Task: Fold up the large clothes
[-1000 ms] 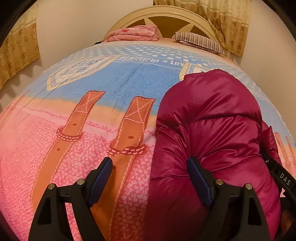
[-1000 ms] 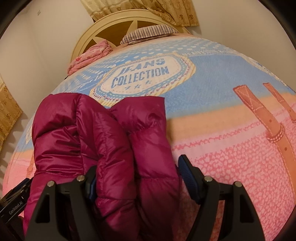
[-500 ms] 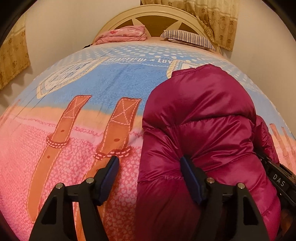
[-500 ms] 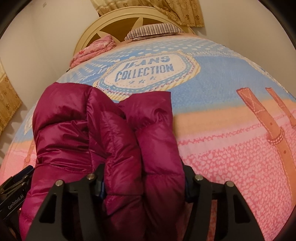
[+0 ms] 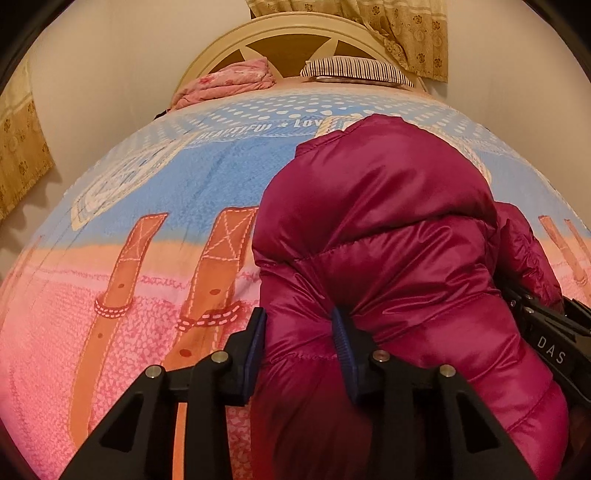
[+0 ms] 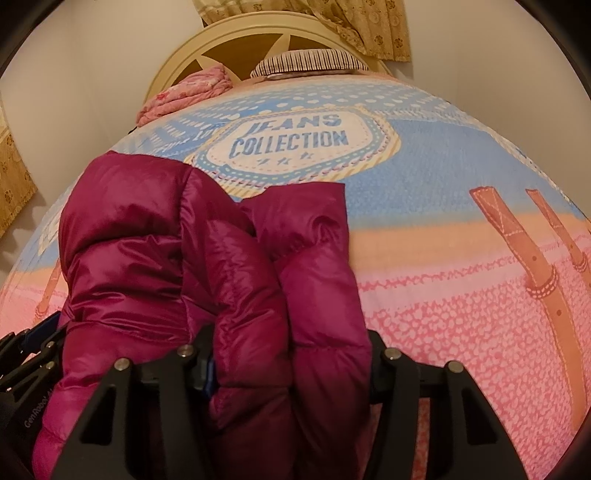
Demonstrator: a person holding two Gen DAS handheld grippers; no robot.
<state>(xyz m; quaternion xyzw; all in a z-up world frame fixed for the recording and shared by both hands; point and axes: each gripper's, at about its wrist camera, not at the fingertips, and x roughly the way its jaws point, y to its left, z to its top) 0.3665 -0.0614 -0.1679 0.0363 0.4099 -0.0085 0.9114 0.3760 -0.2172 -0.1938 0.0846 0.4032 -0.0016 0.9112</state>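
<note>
A puffy magenta down jacket [image 5: 388, 221] lies bundled on the bed, on the right in the left wrist view and on the left in the right wrist view [image 6: 147, 229]. My left gripper [image 5: 299, 332] has the jacket's near left edge between its blue pads, and its jaws are closing on the fabric. My right gripper [image 6: 290, 358] holds a thick fold of the jacket's near right side, its jaws closing with the padding bulging over them. Each gripper shows at the edge of the other's view: the right gripper [image 5: 546, 332] and the left gripper [image 6: 29, 354].
The bed cover [image 5: 147, 184] is blue, orange and pink with strap prints and a "JEANS COLLECTION" badge [image 6: 295, 144]. A folded pink blanket [image 5: 229, 83] and a striped pillow [image 5: 354, 70] lie by the cream headboard [image 5: 288, 33]. Patterned curtains [image 5: 406, 29] hang behind.
Both grippers' jaws have narrowed onto the jacket. The left gripper slid right, so the jacket's left edge now sits between its pads instead of beside them.
</note>
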